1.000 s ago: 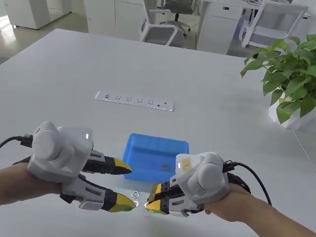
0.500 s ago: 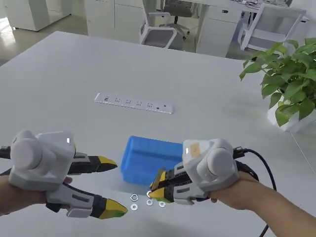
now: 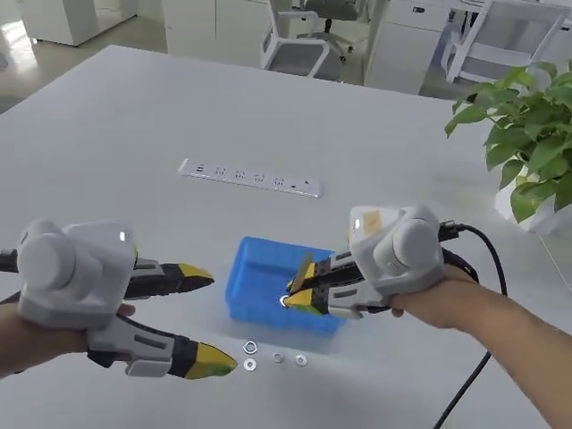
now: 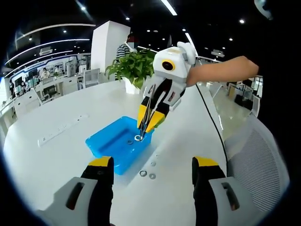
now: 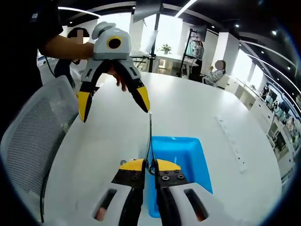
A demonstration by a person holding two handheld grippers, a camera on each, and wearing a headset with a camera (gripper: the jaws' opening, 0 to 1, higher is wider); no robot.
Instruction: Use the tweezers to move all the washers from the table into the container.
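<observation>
Blue container; right gripper, tweezers above

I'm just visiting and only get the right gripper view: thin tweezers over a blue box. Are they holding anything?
Observer: Yes. In the left gripper view the tweezers pinch a washer at their tip, above the blue container.
Operator: Is anything in the box already?
Observer: A second washer seems to lie on its floor, just beside the tweezers' tip.
Operator: How many are left outside?
Observer: The head view shows four washers on the table, just in front of the container and close to the open left gripper.
</observation>
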